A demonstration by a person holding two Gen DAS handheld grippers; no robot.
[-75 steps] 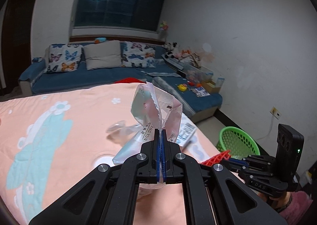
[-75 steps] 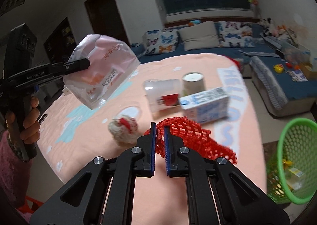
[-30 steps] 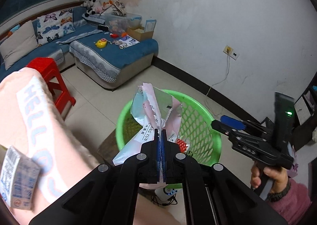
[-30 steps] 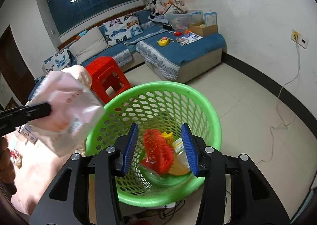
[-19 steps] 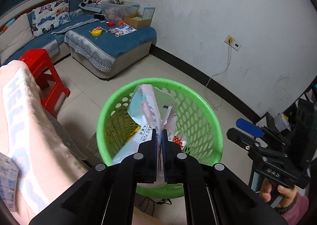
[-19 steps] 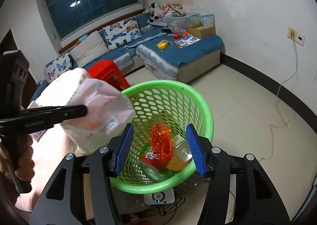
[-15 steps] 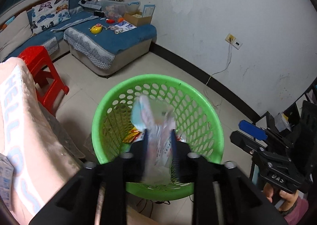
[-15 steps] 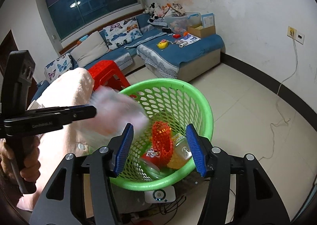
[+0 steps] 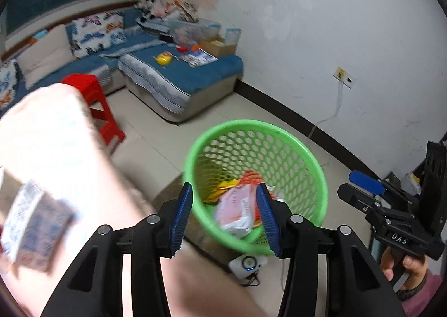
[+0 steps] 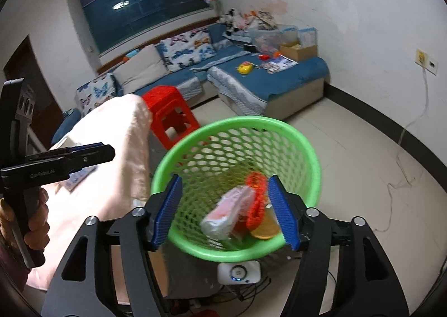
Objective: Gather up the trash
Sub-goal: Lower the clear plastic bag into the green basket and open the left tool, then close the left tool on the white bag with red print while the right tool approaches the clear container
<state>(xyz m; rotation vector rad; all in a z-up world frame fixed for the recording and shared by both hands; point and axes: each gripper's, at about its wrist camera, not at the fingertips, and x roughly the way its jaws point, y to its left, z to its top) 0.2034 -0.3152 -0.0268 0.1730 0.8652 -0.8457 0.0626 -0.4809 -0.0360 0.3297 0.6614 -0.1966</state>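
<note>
A green mesh basket (image 9: pixel 293 146) (image 10: pixel 279 127) stands on the floor beside the table. Inside lie a pink and white plastic bag (image 9: pixel 237 209) (image 10: pixel 226 212), a red net (image 10: pixel 257 196) (image 9: pixel 251 177) and other wrappers. My left gripper (image 9: pixel 225 217) hangs over the near rim with its jaws opening and nothing pressed between them; the bag lies below in the basket. My right gripper (image 10: pixel 227 212) is over the basket, jaws opening and empty. The left gripper (image 10: pixel 109 150) also shows at the left of the right wrist view, the right gripper (image 9: pixel 352 185) at the right of the left wrist view.
The table with a pink cloth (image 9: pixel 56 149) (image 10: pixel 117 155) stands left of the basket, a blurred carton (image 9: pixel 33 227) lying on it. A red stool (image 10: pixel 170 118) and a blue sofa (image 10: pixel 251 79) are behind. A small white device (image 10: pixel 239 272) with cables lies on the floor by the basket.
The left gripper opened and the pink bag fell into the basket; the gripper then swung back toward the table. The right gripper's jaws widened further after the red net fell in.
</note>
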